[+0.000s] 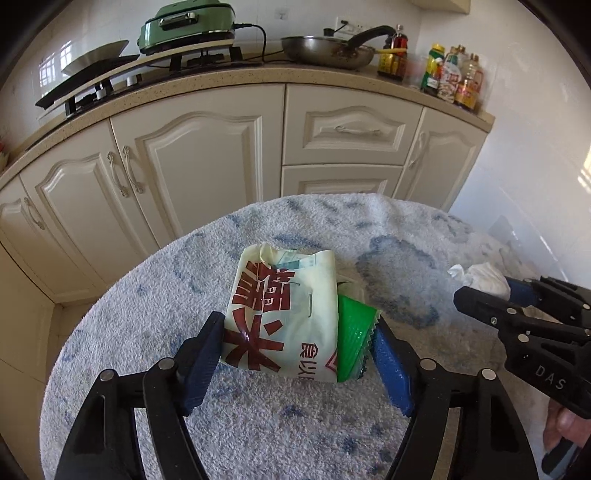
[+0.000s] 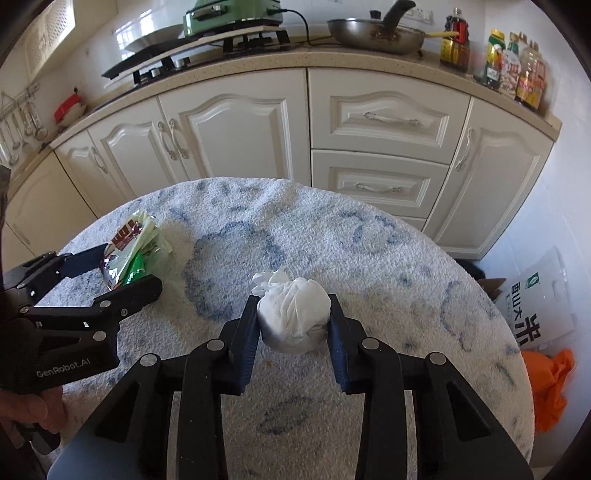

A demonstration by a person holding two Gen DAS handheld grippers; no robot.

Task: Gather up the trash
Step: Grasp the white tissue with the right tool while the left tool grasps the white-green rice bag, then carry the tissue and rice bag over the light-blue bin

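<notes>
My left gripper (image 1: 295, 350) is shut on a cream snack wrapper (image 1: 280, 314) with red characters and a green wrapper (image 1: 352, 343) tucked beside it, over the round table covered in a blue-white towel (image 1: 258, 424). My right gripper (image 2: 293, 325) is shut on a crumpled white tissue ball (image 2: 293, 314) resting on the towel (image 2: 369, 258). The left gripper and wrappers (image 2: 129, 254) show at the left of the right wrist view. The right gripper (image 1: 480, 291) with the tissue (image 1: 484, 277) shows at the right of the left wrist view.
Cream kitchen cabinets (image 2: 388, 118) stand behind the table, with a stove, green cooker (image 1: 188, 26), pan (image 1: 328, 51) and bottles on the counter. On the floor to the right lie a white rice bag (image 2: 535, 306) and an orange bag (image 2: 550, 384).
</notes>
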